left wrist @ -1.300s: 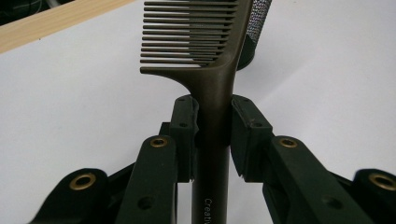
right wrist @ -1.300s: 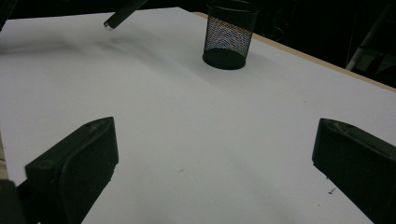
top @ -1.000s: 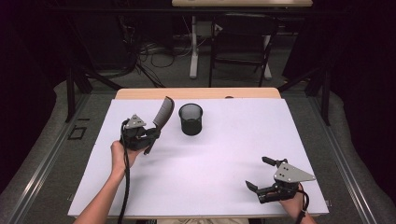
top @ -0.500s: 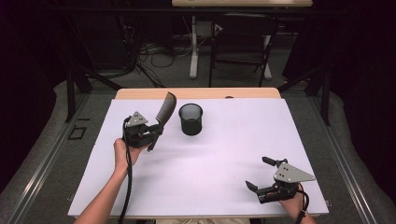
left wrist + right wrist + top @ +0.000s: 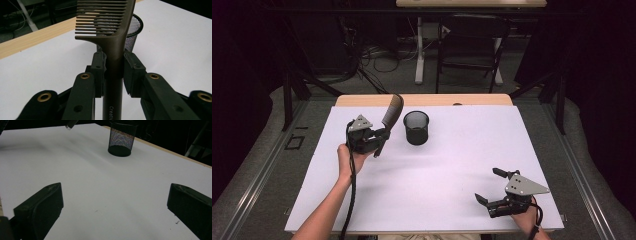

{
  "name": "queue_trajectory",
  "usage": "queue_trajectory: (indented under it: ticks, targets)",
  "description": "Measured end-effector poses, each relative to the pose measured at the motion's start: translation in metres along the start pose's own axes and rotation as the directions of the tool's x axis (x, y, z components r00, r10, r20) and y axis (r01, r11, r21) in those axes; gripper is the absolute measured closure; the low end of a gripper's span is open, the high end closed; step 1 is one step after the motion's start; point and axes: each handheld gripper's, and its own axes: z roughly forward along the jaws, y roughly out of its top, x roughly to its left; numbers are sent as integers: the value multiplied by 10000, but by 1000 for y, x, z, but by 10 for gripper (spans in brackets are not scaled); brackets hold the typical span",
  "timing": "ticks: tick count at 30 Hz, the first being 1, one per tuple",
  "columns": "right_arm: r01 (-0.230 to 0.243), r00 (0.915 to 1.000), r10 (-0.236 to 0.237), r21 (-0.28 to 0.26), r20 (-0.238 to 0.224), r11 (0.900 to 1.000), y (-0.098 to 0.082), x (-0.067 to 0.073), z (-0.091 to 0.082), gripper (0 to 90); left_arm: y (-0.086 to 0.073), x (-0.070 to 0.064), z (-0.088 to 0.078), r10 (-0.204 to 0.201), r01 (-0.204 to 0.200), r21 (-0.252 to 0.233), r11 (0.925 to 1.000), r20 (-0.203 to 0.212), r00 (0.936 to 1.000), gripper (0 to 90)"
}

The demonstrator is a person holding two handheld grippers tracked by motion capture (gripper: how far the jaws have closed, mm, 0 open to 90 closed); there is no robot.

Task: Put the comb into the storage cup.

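— One comb (image 5: 105, 32), dark and wide-toothed: where do you have it?

— Pinched by its handle in my left gripper (image 5: 379, 137), teeth end raised and leaning toward the mesh pen cup (image 5: 416, 127), which stands just beside it. I hold it low on the handle so that the toothed end can go over the rim, I'd say.

— And your other tool?

— My right gripper (image 5: 488, 186) rests near the table's (image 5: 452, 170) front edge, jaws spread wide, nothing between them, well apart from the cup.

— What does each camera add?

— The left gripper view shows the pads clamping the handle; the high view shows how close comb and cup stand.
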Motion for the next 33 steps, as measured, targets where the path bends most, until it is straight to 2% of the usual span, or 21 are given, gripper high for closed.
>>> queue_trajectory:
  ticks: [33]
  targets:
    - [-40, 10000, 39, 76, 28, 10000, 0, 0, 0, 4, 25, 3, 8, -59, 56, -535, 9986, -51, 10000, 725]
